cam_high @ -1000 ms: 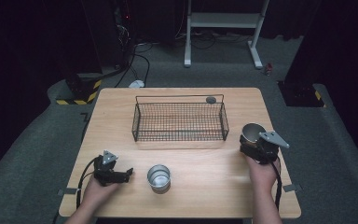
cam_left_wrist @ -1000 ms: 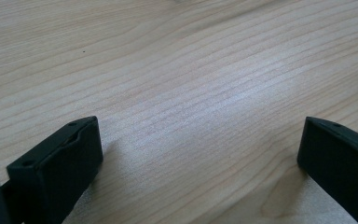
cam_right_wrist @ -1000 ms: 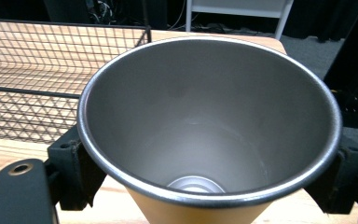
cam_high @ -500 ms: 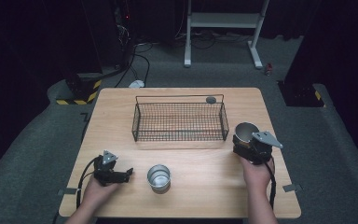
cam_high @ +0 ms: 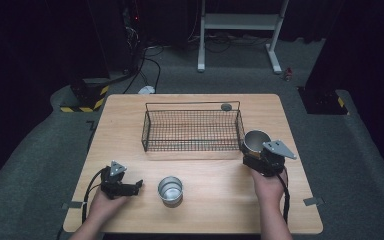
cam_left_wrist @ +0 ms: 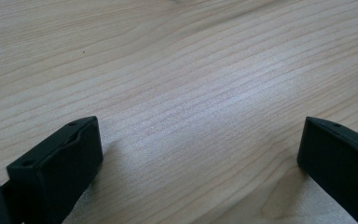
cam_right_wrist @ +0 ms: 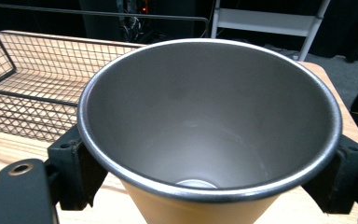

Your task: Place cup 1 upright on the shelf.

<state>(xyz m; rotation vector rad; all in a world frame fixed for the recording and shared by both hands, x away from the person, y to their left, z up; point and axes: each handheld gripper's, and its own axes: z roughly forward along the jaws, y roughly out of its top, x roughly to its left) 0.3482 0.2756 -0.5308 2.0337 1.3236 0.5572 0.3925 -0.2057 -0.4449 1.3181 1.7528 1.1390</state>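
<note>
Metal cup [cam_right_wrist: 209,140]: clamped in right gripper [cam_high: 256,151], beside wire basket [cam_high: 192,131]
Left gripper [cam_high: 136,187]: jaws apart, empty, on desk [cam_high: 220,200]

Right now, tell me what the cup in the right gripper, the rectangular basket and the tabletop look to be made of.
Cup in the right gripper: apparently metal, dull grey brushed interior, rolled shiny rim, tan outside.
Rectangular basket: thin dark wire mesh, probably coated steel; you see through its grid.
Tabletop: light wood or wood-look laminate, visible grain lines, faint sheen.
</note>
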